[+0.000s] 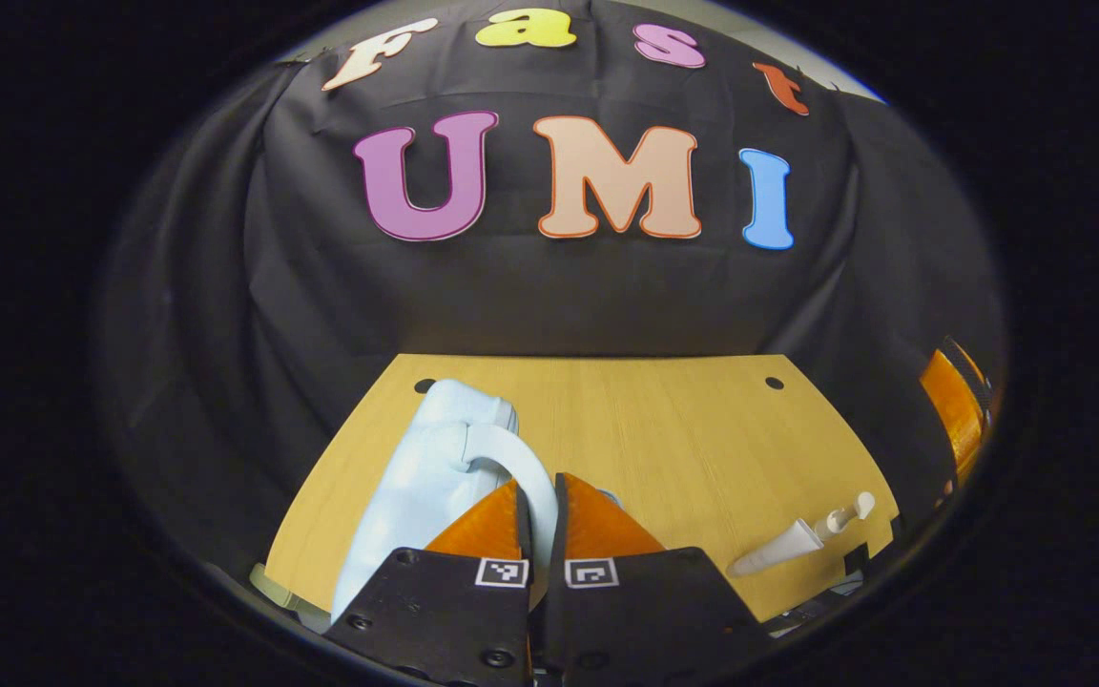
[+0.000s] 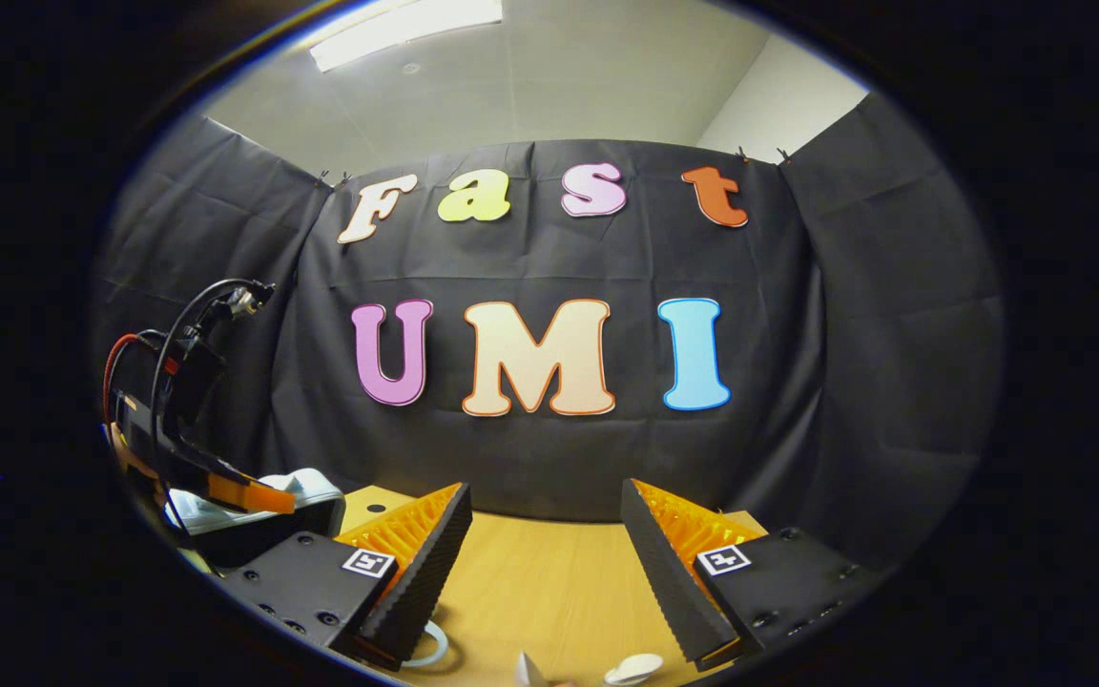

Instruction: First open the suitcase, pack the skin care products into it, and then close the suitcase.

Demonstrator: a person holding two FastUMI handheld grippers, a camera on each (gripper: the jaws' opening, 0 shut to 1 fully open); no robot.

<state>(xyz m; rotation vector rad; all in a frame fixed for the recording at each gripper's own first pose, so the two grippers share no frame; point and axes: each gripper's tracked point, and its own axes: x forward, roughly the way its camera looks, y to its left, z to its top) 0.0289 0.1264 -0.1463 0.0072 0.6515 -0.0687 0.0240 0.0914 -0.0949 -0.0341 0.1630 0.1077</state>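
Still early on I'd say: left tongs [image 1: 538, 520] are clamped on the suitcase [image 1: 416, 487] handle [image 1: 511, 458] right ahead of them, right tongs [image 2: 545, 563] hang apart, and the pump bottle [image 1: 802, 536] off to the left tongs' right isn't packed.

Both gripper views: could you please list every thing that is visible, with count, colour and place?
suitcase: one, pale blue, left part of the table, its handle between the left fingers.
pump bottle: one, white, lying at the table's near right edge.
table: one, light wood, before the black cloth wall.
ceiling light: one, white, top of the right gripper view.
left hand-held gripper: one, shut on the handle.
right hand-held gripper: one, open above the table.
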